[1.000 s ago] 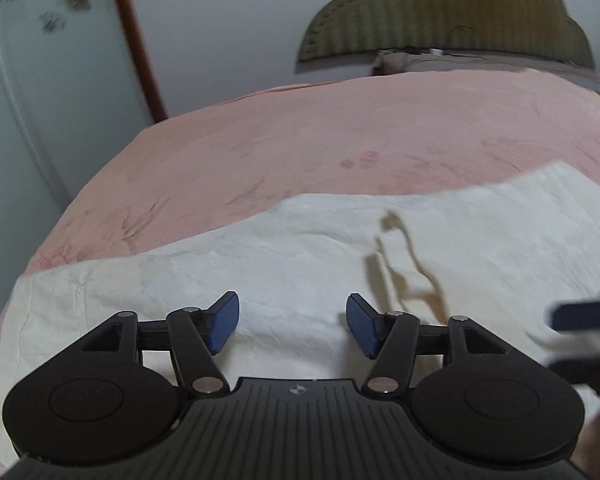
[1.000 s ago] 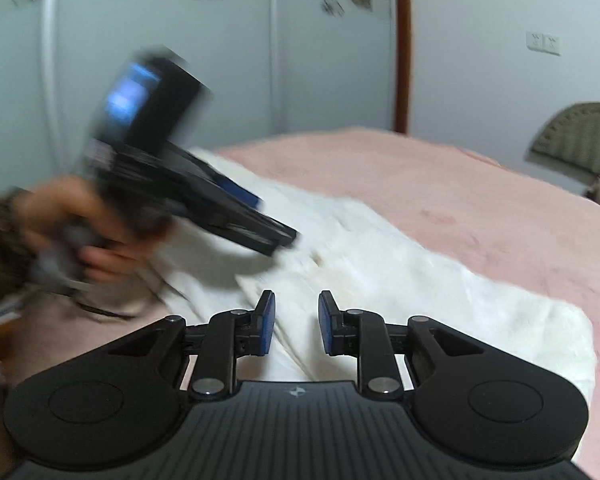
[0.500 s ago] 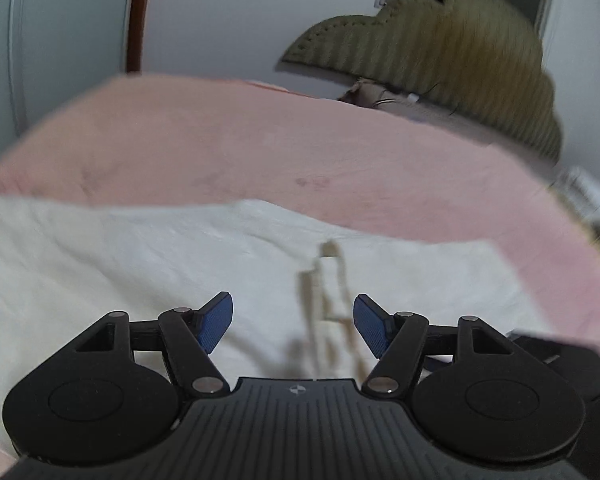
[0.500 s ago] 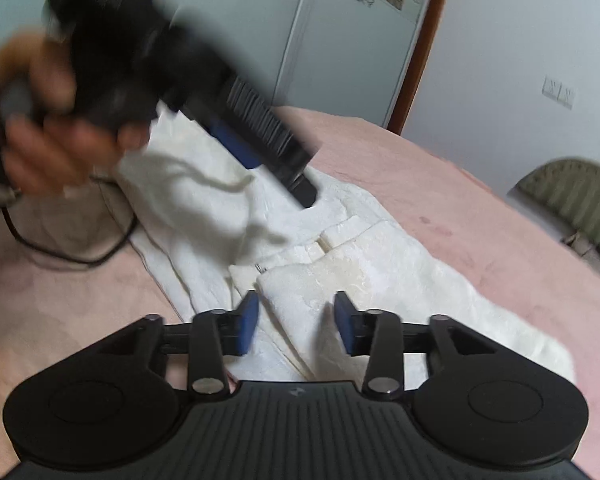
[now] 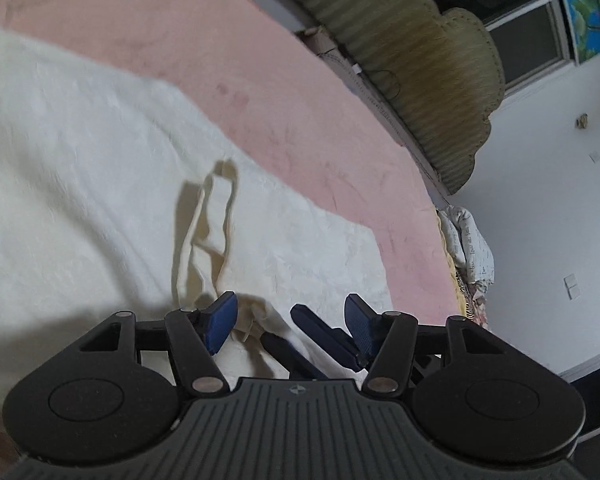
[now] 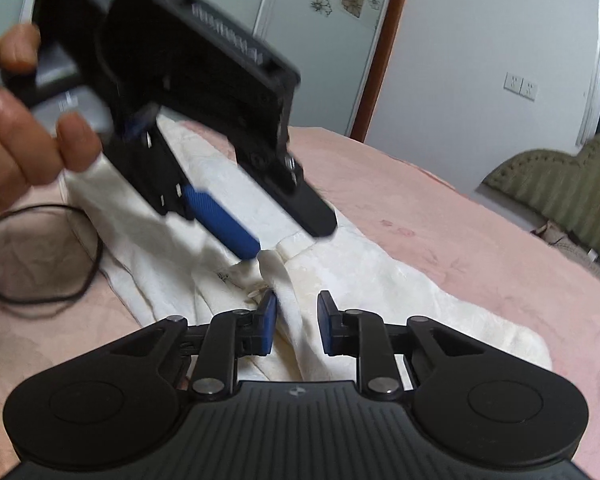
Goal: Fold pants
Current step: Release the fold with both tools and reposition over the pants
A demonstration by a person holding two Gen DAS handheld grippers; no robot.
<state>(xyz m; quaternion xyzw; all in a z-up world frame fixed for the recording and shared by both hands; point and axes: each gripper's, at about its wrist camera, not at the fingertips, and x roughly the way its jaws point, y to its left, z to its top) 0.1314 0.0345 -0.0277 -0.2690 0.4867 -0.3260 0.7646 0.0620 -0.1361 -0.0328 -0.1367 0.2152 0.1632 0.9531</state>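
Cream-white pants lie spread across a pink bedcover, reaching from the near edge of the bed toward its middle. A loose drawstring loops over the cloth near the waist. From the left wrist view, the left gripper hangs just above the waist area with its blue pads set wide apart and nothing between them; dark fingers of the other tool show below, between its pads. From the right wrist view, the right gripper is low over the pants, its fingers parted, with a raised fold of the cloth standing in the gap beside the left pad; whether the pads touch it cannot be told. Above it, the left hand holds the other tool, blurred and tilted down toward the same fold. A thin black cable curls on the bedcover beside the pants. An olive headboard stands at the far end of the bed.
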